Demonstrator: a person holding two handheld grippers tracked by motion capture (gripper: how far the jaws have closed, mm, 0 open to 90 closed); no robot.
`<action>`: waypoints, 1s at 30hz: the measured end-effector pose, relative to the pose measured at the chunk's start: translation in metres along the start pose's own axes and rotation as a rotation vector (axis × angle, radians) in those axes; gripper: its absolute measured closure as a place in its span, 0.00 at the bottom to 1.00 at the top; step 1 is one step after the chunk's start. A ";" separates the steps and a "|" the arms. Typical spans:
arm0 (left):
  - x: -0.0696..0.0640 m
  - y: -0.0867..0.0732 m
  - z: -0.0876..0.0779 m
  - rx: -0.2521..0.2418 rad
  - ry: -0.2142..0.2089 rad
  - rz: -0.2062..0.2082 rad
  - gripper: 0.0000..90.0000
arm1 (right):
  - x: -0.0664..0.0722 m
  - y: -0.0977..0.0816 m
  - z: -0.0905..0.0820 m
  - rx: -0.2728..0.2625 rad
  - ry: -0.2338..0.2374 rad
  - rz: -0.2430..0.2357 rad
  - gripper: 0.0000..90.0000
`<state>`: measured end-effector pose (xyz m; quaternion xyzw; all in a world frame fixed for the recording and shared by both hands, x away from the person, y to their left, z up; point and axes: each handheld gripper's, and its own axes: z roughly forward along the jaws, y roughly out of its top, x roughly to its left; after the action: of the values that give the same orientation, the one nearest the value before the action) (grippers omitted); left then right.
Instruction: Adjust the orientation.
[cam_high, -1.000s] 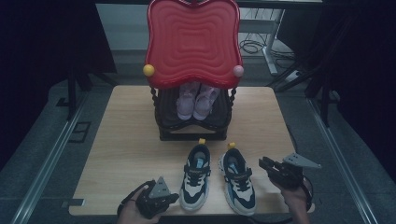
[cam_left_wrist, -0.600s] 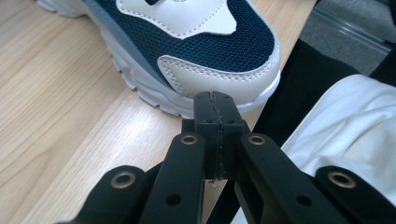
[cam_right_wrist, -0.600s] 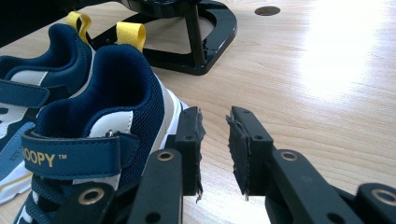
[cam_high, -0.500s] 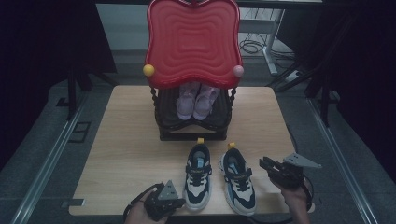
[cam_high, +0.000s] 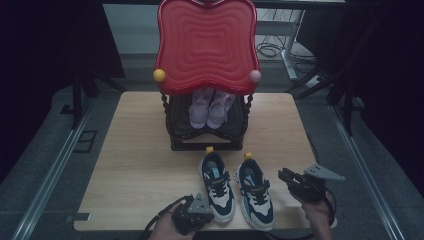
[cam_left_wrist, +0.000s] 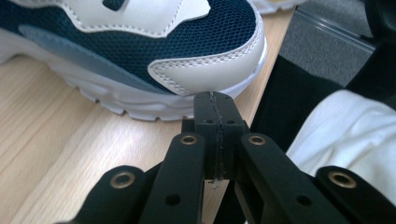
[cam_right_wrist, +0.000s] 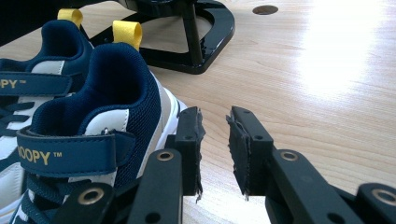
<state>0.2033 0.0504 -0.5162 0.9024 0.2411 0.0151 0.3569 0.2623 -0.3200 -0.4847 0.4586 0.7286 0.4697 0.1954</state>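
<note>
Sneakers (cam_high: 239, 192) sit side by side at the table's (cam_high: 130, 165) near edge. Left gripper (cam_high: 192, 216), jaws pressed together, points at the left shoe's toe, having slid closer. Right gripper (cam_high: 286, 176) holds beside the right shoe, jaws apart, unchanged.

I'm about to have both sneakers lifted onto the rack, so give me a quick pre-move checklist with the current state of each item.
1. Left gripper open for a grasp: not ok, its jaws are pressed shut at the left sneaker's toe.
2. Right gripper open: ok, a gap shows between its jaws.
3. Right gripper gripping the right sneaker: not ok, it sits beside the heel, empty.
4. Sneakers upright, side by side on the table: ok.
5. Free shelf on the shoe rack: cannot tell; pink shoes occupy one tier.
</note>
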 end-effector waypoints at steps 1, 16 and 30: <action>0.000 0.001 0.001 -0.005 -0.003 0.001 1.00 | 0.000 0.000 0.000 0.000 0.000 0.001 0.81; 0.040 0.022 -0.074 -0.166 0.107 -0.032 1.00 | -0.001 0.000 0.000 -0.001 -0.002 0.002 0.81; 0.087 0.082 -0.039 -0.114 0.172 0.004 1.00 | -0.003 -0.002 0.001 0.001 -0.002 0.009 0.81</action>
<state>0.3077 0.0621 -0.4465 0.8765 0.2678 0.1071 0.3854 0.2639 -0.3227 -0.4878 0.4623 0.7268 0.4697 0.1937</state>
